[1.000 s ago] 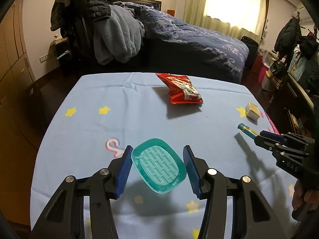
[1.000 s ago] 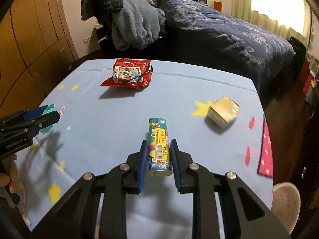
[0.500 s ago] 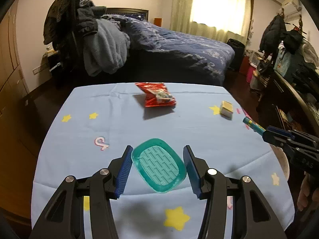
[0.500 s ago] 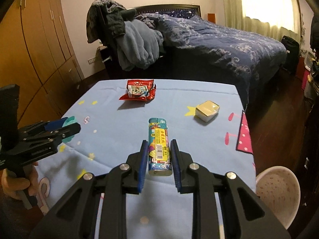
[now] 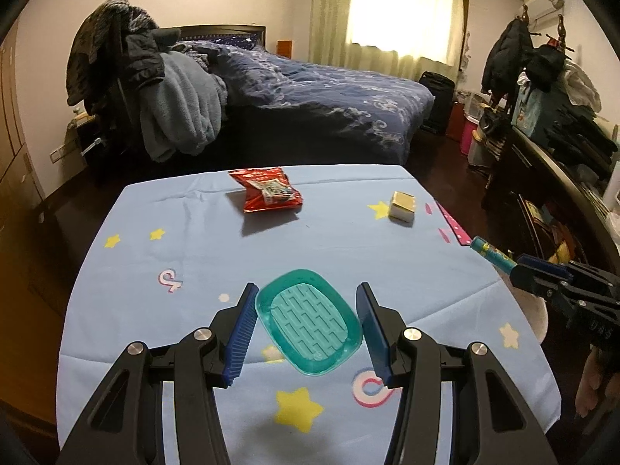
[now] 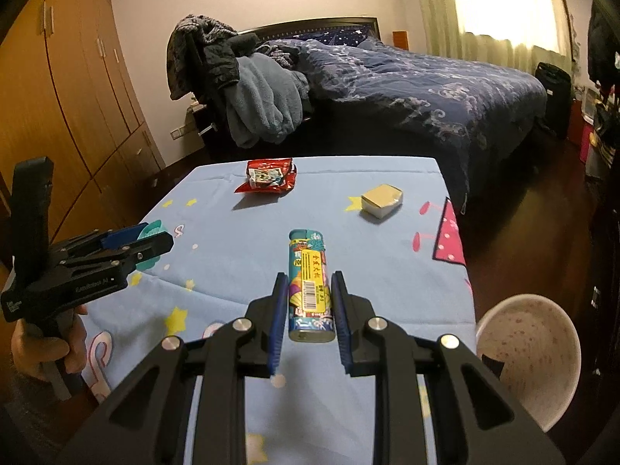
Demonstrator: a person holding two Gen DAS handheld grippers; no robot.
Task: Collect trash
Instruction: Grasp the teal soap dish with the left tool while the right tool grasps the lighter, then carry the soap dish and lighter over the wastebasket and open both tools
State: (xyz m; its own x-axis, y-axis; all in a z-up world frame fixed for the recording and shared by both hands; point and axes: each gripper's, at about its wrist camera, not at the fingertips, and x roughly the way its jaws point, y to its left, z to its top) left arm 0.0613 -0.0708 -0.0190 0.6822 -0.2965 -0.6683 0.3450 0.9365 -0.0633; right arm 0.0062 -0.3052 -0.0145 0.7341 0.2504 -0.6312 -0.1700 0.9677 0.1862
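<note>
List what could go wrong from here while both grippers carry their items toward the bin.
1. The left gripper pinches the teal soap dish only by its rims, tilted; it could slip out.
2. The lighter sticks far out of the right gripper, so a bump on the white bin's rim could knock it loose.
3. The red snack bag and small box could get forgotten on the table.

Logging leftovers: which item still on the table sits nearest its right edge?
The small yellowish box, flat beside the pink patch; the red snack packet lies nearer the far middle.
</note>
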